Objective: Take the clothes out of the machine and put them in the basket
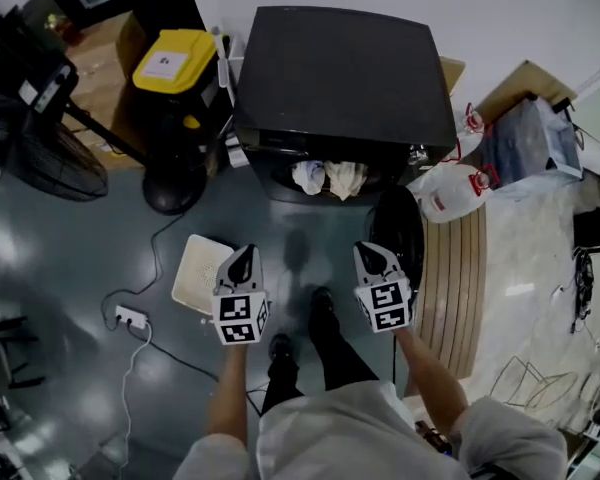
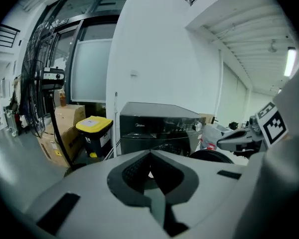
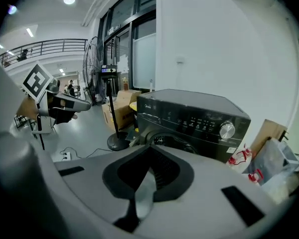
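Nothing is out yet: the clothes (image 1: pixel 328 178) sit in the machine (image 1: pixel 340 68), and the basket (image 1: pixel 187 280) (white, on the floor) looks empty. The left gripper (image 1: pixel 243 256) and the right gripper (image 1: pixel 369 254) both have their fingers pressed together, holding nothing.

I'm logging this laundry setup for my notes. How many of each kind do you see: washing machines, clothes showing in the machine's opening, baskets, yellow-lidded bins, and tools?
Washing machine: 1
Clothes showing in its opening: 2, a white piece and a cream piece
Basket: 1
Yellow-lidded bin: 1
Tools: 2, the left tool and the right tool
Total: 7
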Action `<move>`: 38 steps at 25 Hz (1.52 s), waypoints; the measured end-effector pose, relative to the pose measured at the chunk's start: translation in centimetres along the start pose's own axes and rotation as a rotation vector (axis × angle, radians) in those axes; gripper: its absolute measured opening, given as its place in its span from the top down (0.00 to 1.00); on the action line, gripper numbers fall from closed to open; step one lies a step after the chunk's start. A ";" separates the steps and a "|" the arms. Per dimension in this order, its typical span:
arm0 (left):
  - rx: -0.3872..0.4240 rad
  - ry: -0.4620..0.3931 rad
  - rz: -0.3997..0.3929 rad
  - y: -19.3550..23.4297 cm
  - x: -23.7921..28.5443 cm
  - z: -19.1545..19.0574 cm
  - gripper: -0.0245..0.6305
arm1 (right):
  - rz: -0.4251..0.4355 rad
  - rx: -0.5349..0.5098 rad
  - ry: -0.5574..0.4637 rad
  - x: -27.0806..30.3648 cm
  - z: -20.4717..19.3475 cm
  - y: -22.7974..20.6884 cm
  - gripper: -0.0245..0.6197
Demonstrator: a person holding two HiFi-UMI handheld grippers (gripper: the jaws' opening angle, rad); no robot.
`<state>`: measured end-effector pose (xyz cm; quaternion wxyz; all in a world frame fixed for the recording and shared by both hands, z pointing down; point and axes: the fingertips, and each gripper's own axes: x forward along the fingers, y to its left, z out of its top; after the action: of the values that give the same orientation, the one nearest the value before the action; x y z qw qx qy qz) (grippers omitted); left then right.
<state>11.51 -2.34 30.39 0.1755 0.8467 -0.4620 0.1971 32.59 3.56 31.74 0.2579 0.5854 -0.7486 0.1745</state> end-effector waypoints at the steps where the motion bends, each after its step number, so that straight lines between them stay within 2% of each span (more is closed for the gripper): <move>1: -0.005 0.006 0.012 0.4 0.9 -0.5 0.94 | 0.011 -0.004 0.004 1.2 -0.3 -0.2 0.93; 8: -0.060 0.037 0.082 2.6 5.8 -6.1 0.94 | 0.065 -0.048 0.026 8.5 -3.9 -1.1 0.93; 15: -0.095 0.052 0.112 4.4 9.5 -11.7 0.94 | 0.079 -0.088 0.030 15.0 -7.3 -1.5 0.93; 20: -0.102 0.073 0.093 5.8 11.8 -16.7 0.94 | 0.078 -0.103 0.021 18.1 -10.6 0.0 0.93; 25: -0.103 0.074 0.060 7.7 14.4 -20.6 0.94 | 0.034 -0.093 0.021 21.1 -14.1 1.0 0.93; 33: -0.063 0.101 -0.029 8.1 18.5 -25.3 0.94 | -0.038 -0.069 0.057 25.2 -20.2 1.1 0.93; 38: -0.040 0.110 -0.054 8.9 20.6 -27.3 0.94 | -0.069 -0.056 0.056 29.0 -23.0 0.8 0.93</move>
<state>9.43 -8.45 65.14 0.2227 0.8430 -0.4326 0.2294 30.74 -6.09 67.40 0.3009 0.5984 -0.7249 0.1607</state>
